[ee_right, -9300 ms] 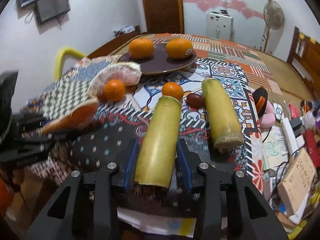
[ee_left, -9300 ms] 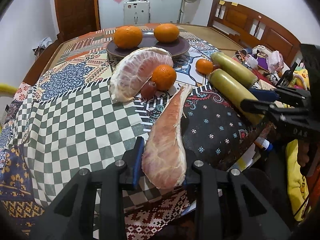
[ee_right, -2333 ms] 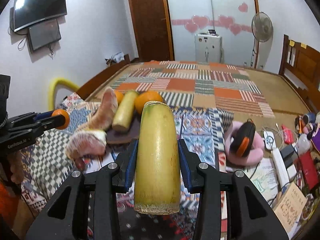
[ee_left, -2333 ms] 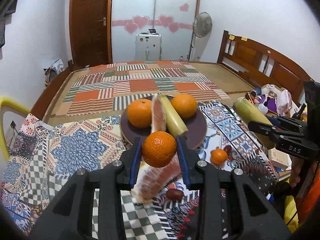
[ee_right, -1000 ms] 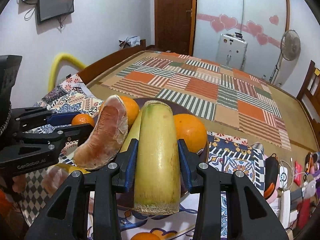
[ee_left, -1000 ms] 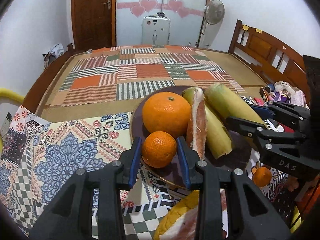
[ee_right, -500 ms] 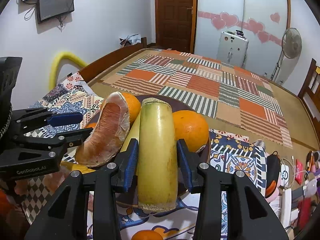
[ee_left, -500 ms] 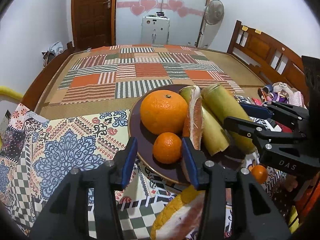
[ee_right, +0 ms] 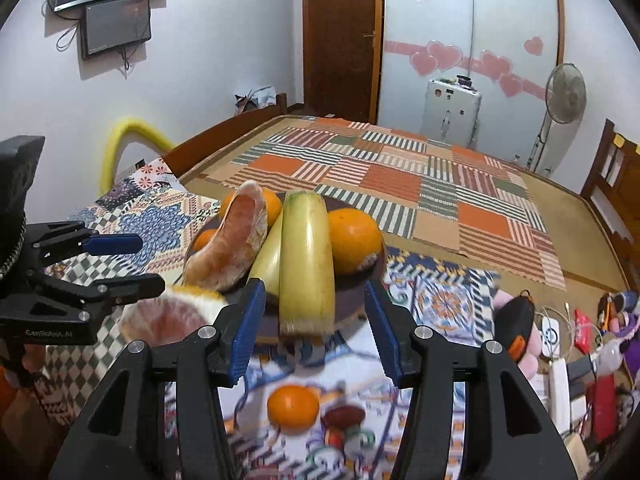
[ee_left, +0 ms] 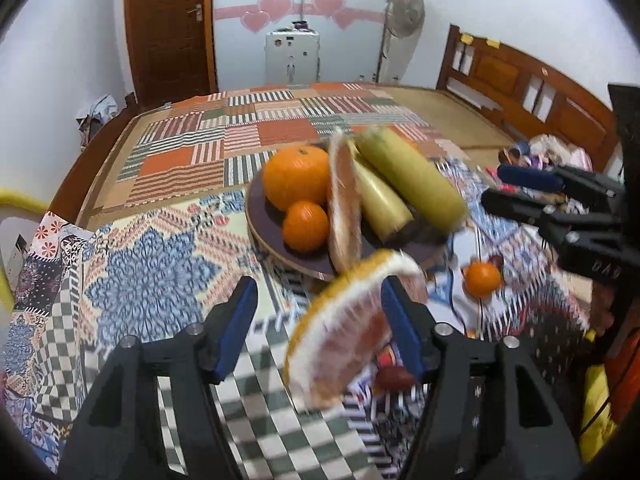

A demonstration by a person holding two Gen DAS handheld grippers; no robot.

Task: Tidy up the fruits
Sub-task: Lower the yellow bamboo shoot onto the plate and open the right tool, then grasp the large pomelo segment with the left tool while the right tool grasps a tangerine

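Observation:
A dark plate (ee_left: 262, 236) holds a large orange (ee_left: 296, 178), a small orange (ee_left: 306, 226), a pomelo wedge (ee_left: 344, 208) and two yellow-green stalks (ee_left: 412, 184). My left gripper (ee_left: 320, 328) hangs short of the plate, jaws opening. A second pomelo wedge (ee_left: 344, 328) lies on the cloth between its fingers, close to the right one, with no pad pressing it. My right gripper (ee_right: 316, 328) is also opening. The near stalk (ee_right: 306, 264) rests on the plate (ee_right: 352, 304), its cut end just beyond the fingertips and free of both pads.
A small orange (ee_right: 294, 406) and a dark red date (ee_right: 344, 416) lie on the patterned cloth in front of the plate. Clutter covers the table's right edge (ee_right: 560, 360). The other gripper (ee_left: 560, 208) shows at the right of the left wrist view.
Both grippers let go and drew back from the plate with wider jaws. The small orange and the stalk now rest on the plate.

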